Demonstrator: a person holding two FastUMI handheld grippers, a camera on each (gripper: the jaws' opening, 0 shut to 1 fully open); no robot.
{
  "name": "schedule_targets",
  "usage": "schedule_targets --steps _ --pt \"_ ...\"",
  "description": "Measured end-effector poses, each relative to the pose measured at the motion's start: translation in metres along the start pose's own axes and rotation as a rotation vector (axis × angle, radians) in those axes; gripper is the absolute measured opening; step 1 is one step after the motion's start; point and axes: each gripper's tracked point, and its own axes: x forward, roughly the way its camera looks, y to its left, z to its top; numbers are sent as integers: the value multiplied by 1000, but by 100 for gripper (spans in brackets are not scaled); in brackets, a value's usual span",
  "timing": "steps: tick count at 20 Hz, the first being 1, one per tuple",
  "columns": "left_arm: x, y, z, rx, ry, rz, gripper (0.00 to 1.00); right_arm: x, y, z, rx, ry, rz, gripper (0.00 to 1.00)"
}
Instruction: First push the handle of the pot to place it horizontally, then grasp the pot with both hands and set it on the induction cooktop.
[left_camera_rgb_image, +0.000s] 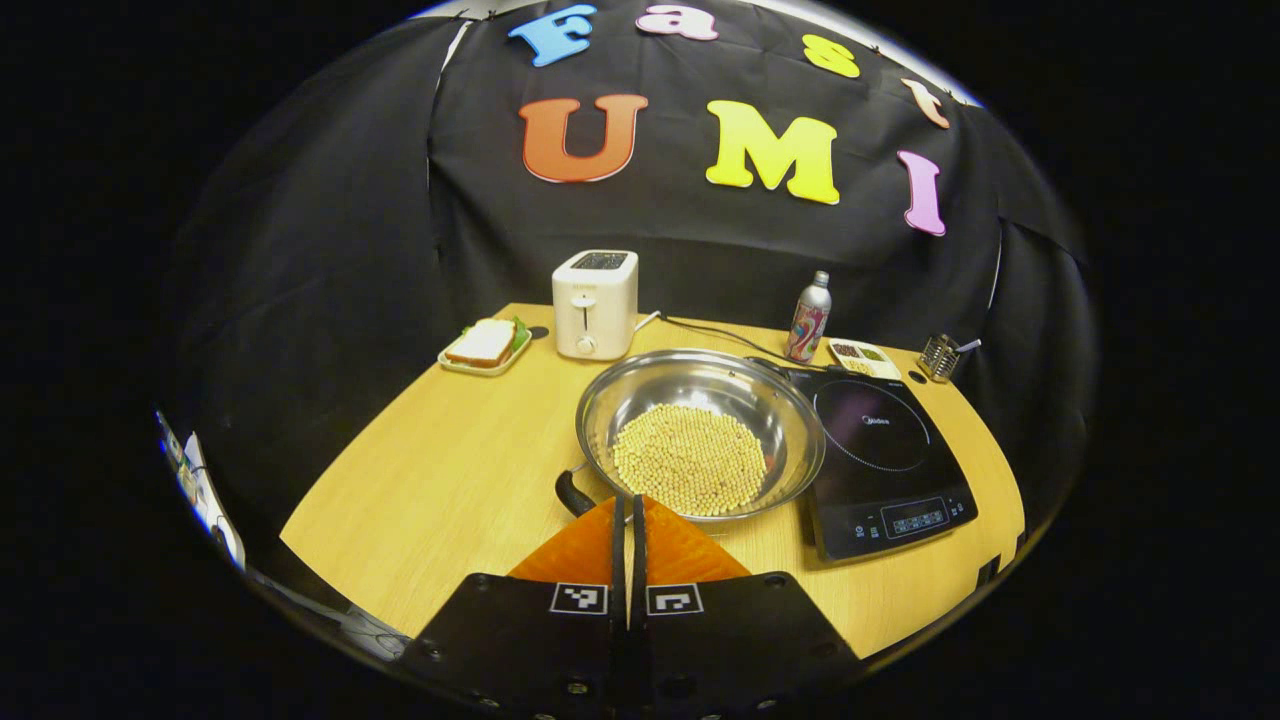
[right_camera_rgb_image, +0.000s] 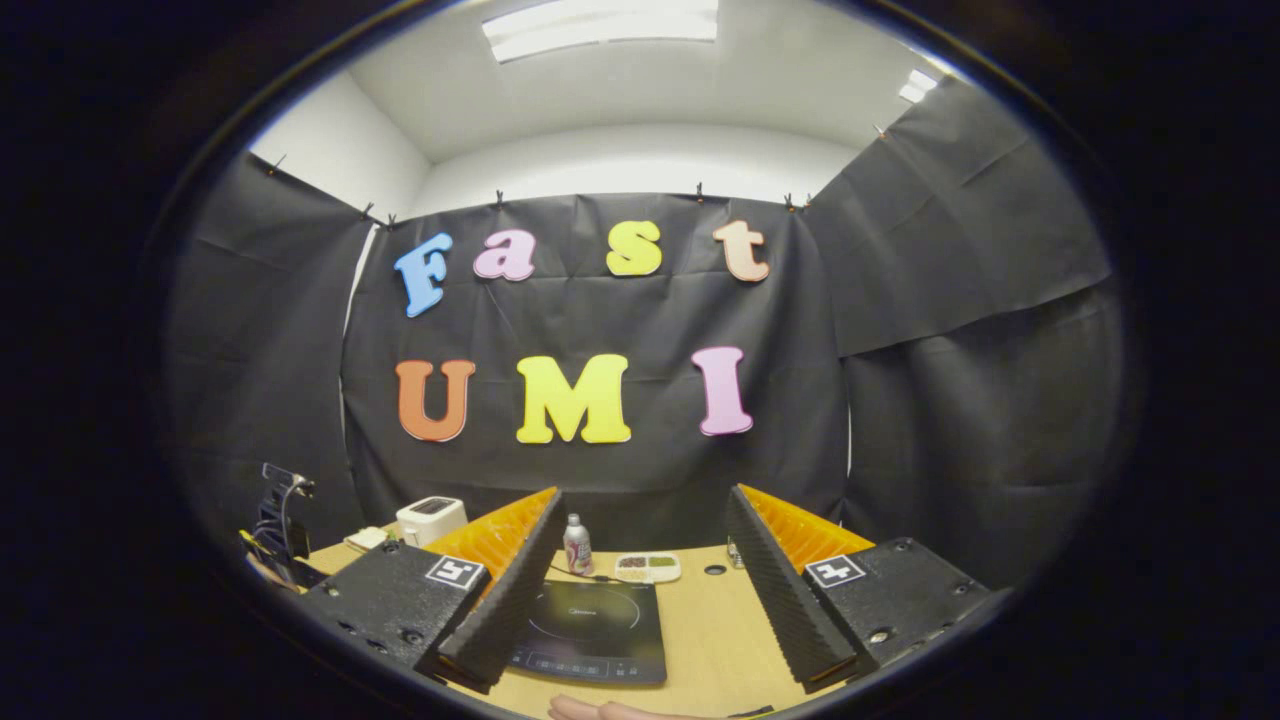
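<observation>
Left gripper view: raised, angled down, close over tabletop (left_camera_rgb_image: 450, 470); right gripper view: low, level, facing the booth wall; shared: induction cooktop (left_camera_rgb_image: 880, 450), toaster (left_camera_rgb_image: 595, 303), bottle (left_camera_rgb_image: 808, 318).

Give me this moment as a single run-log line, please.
left gripper: shut, near pot handle | right gripper: open, raised | pot: on table, beside induction cooktop

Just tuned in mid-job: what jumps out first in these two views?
In the left gripper view, the steel pot, full of pale beans, sits mid-table beside the black induction cooktop, not yet on it. Its dark handle points toward the camera, just left of the shut left gripper. The right gripper is wide open, raised in front of the cooktop.
</observation>
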Motion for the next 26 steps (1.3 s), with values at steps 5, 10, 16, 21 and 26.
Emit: schedule_targets --steps 5,10,16,21,26 --pt "26 -2 -29 15 87 -19 0 2 -3 -4 8 7 -8 99" --pt "46 -5 -45 16 149 -22 0 7 -4 -15 3 24 -4 99" --pt "61 -4 -46 20 182 -22 10 20 -2 -24 4 40 11 99" --pt "70 5 -41 46 189 30 0 38 3 -34 7 68 22 99" --pt "81 25 -36 31 207 55 0 54 2 -44 7 105 19 99"
